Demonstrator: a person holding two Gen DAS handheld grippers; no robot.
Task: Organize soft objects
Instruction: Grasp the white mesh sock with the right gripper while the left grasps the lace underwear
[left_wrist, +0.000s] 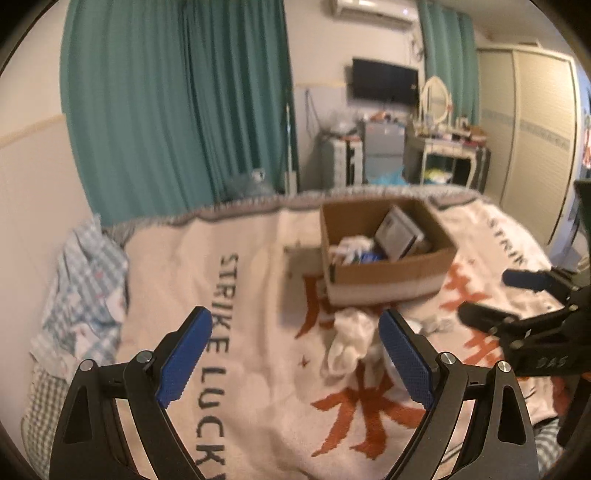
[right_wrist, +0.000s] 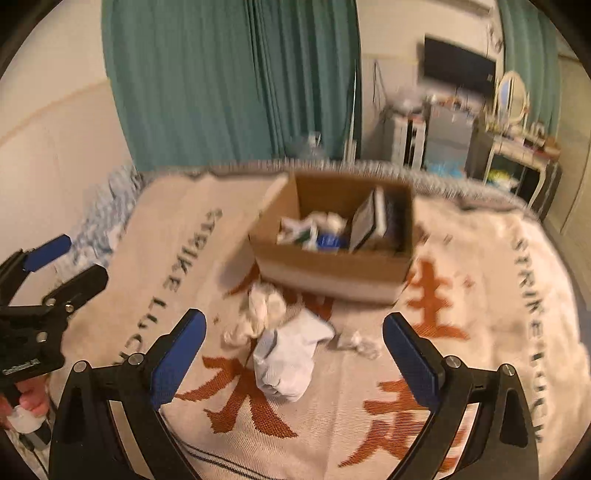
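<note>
Your right gripper (right_wrist: 293, 354) hangs wide open and empty directly above the white sock (right_wrist: 288, 362), which lies limp near the middle of the blanket (right_wrist: 480, 295), long axis running toward the cardboard box (right_wrist: 332, 266) behind it. Your left gripper (left_wrist: 295, 354), also wide and empty, sits farther left; the crumpled cream cloth (right_wrist: 260, 310) lies just beside the sock.

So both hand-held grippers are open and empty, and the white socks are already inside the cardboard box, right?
Not quite. Both are open and empty, but the right wrist view shows the white socks lying on the blanket in front of the cardboard box, not inside it.
</note>
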